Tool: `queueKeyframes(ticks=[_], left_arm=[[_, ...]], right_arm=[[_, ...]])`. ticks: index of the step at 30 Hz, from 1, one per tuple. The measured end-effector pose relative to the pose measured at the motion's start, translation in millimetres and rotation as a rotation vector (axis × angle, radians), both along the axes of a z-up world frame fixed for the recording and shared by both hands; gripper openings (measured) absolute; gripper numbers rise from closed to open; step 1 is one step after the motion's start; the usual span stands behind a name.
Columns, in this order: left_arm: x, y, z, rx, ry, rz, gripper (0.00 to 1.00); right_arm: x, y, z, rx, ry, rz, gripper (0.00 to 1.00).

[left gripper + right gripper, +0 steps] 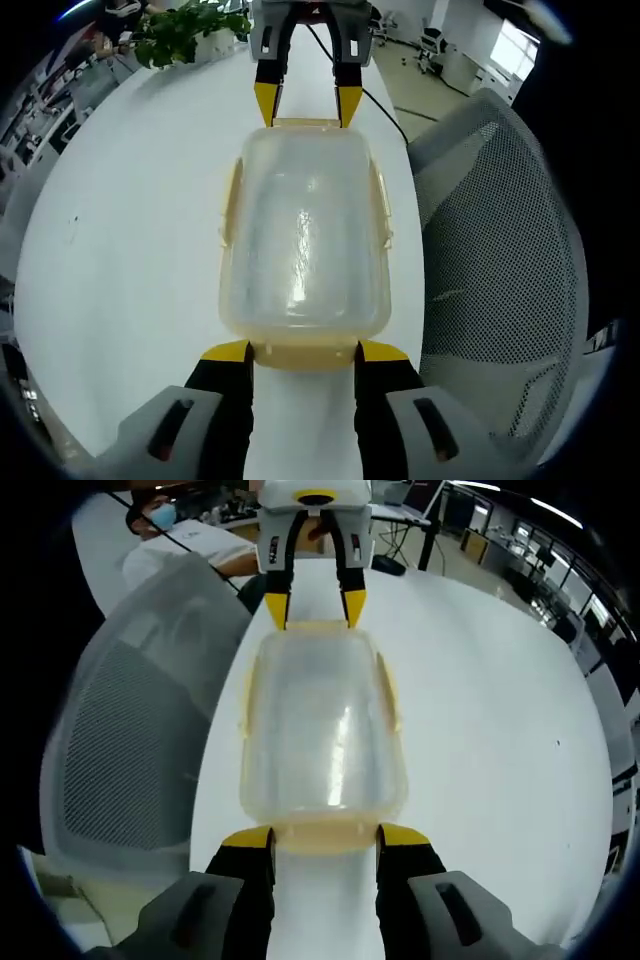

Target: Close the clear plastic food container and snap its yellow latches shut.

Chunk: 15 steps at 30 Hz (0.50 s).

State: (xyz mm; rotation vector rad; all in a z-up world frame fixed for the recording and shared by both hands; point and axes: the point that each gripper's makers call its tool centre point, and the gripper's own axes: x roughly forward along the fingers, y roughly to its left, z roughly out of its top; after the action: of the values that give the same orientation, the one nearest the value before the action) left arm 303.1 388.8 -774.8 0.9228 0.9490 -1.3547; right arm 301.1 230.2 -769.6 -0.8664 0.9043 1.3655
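Both my grippers, left (pixel 302 352) and right (pixel 325 836), jaws apart, straddle opposite end latches of container (pixel 305 240); lid on; white table (pixel 130 230).

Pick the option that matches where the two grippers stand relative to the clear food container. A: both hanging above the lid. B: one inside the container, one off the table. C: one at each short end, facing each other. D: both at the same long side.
C: in the left gripper view the left gripper stands at the near short end of the container and the right gripper at the far end, jaws open astride the yellow end latches.
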Motion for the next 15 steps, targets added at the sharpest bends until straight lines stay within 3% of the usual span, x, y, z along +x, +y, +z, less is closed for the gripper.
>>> queueKeyframes(ticks=[15], left_arm=[[-0.7, -6.2, -3.0, 0.003, 0.002, -0.020, 0.38]], right_arm=[[-2.2, -7.9, -10.1, 0.004, -0.002, -0.026, 0.39]])
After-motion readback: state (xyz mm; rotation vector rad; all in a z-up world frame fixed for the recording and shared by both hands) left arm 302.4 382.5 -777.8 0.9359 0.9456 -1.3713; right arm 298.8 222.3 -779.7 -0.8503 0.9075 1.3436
